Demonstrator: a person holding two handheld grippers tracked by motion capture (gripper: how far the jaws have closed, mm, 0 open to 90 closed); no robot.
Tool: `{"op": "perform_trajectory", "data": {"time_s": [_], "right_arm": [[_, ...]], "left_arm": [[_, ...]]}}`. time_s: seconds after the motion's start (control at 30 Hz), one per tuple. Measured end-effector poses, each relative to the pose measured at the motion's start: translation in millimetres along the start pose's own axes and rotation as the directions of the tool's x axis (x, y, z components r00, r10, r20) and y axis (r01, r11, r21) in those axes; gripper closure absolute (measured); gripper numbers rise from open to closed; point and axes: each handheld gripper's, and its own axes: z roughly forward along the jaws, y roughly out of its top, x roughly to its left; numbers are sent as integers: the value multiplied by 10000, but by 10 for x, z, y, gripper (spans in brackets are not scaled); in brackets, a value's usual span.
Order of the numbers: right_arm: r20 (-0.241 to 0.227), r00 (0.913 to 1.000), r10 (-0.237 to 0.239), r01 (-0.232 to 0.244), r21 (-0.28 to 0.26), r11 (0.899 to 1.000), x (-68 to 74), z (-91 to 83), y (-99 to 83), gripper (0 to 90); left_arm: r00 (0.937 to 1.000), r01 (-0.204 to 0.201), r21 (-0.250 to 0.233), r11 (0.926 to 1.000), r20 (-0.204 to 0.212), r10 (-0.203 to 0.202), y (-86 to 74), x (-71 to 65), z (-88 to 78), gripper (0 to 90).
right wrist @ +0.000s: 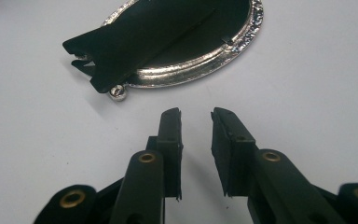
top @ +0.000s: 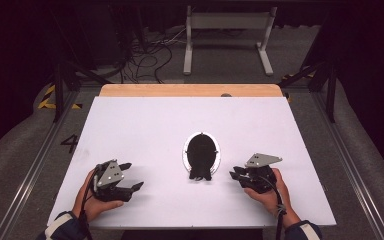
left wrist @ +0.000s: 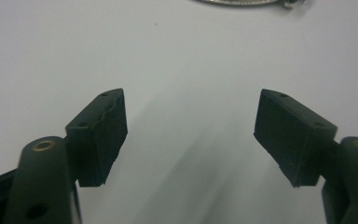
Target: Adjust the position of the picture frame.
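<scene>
An oval silver frame (top: 201,155) lay back-up at the frame's centre on the white table (top: 140,125). Stiff, slippery-looking, probably light; its black stand (right wrist: 135,42) offered purchase. Left gripper (top: 130,182) released; right gripper (top: 236,175) nearly closed, empty.

The high view looks forward and down from above the person's side, taking in the whole white table (top: 145,120). Each gripper view rides low and close over that table; both share with the high view the silver-rimmed oval frame (right wrist: 200,65).
</scene>
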Motion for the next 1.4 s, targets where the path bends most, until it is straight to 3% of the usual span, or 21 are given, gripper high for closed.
{"op": "perform_trajectory", "data": {"time_s": [0.2,0.43,0.77,0.97,1.17,1.4], "right_arm": [[-234,9995,-191,195,204,9996,65,45,11,687],[-402,9984,-388,402,329,9987,128,72,39,654],[-788,9941,-740,787,579,9952,256,184,103,639],[-1032,9898,-982,1051,640,9924,336,263,141,723],[-1241,9867,-1049,1143,713,9909,376,295,178,724],[-1232,9864,-1088,1236,1200,9850,430,373,203,708]], "left_arm": [[9980,549,-118,9984,-307,-552,-195,20,-198,171],[9948,949,-457,9944,-320,-965,-231,43,-266,146],[9958,908,-76,9958,-73,-909,-235,51,-201,150],[9954,959,-94,9953,-43,-959,-237,54,-193,146],[9961,879,15,9961,-43,-879,-239,54,-177,144],[9953,958,66,9954,-129,-957,-246,71,-173,136]]}}
